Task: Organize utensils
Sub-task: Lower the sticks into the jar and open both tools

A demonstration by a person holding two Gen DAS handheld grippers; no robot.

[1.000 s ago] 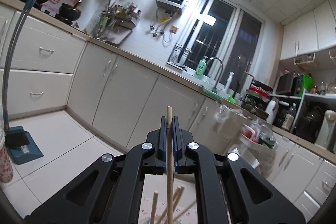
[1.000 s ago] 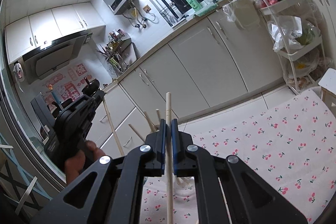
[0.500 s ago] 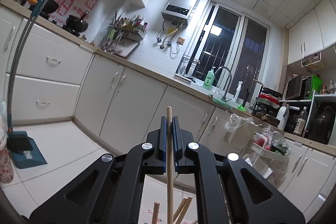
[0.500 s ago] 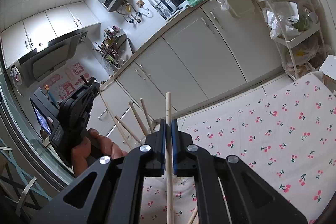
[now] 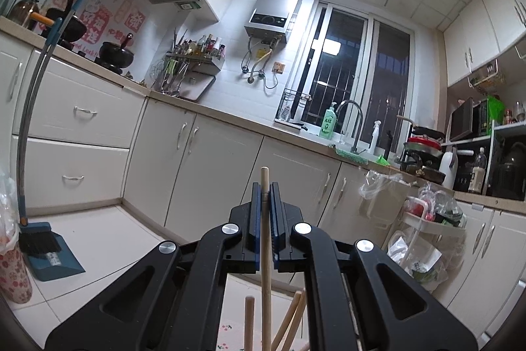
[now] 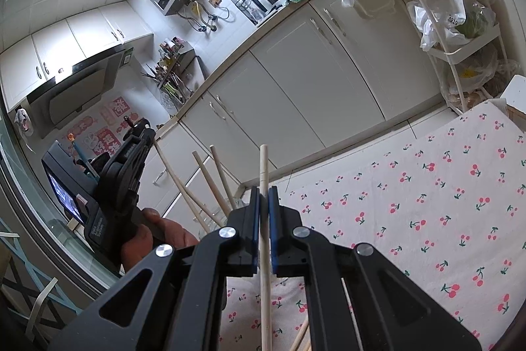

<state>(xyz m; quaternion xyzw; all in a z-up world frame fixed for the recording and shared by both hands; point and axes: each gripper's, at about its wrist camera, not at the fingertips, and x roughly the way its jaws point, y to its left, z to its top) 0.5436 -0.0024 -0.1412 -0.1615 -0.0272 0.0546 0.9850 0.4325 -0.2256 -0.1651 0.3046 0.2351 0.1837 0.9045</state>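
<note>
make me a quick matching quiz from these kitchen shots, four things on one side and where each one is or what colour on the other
Things:
1. dish soap bottle
2. dustpan
3. chopstick
4. cherry-print cloth

Matches:
A. clamped upright in the left tongs
B. green, by the sink tap
C. spread over the table
D. blue, on the floor under a broom

Pairs: 1-B, 2-D, 3-A, 4-C

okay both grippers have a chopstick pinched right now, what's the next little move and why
Probably lower the left hand-held gripper a little further, then open it. Its chopstick stands upright, clamped between the closed jaws, directly over the other chopsticks leaning together below, apparently in a clear holder. The right hand-held gripper holds its own chopstick above the cherry-print cloth, so it can follow.
</note>
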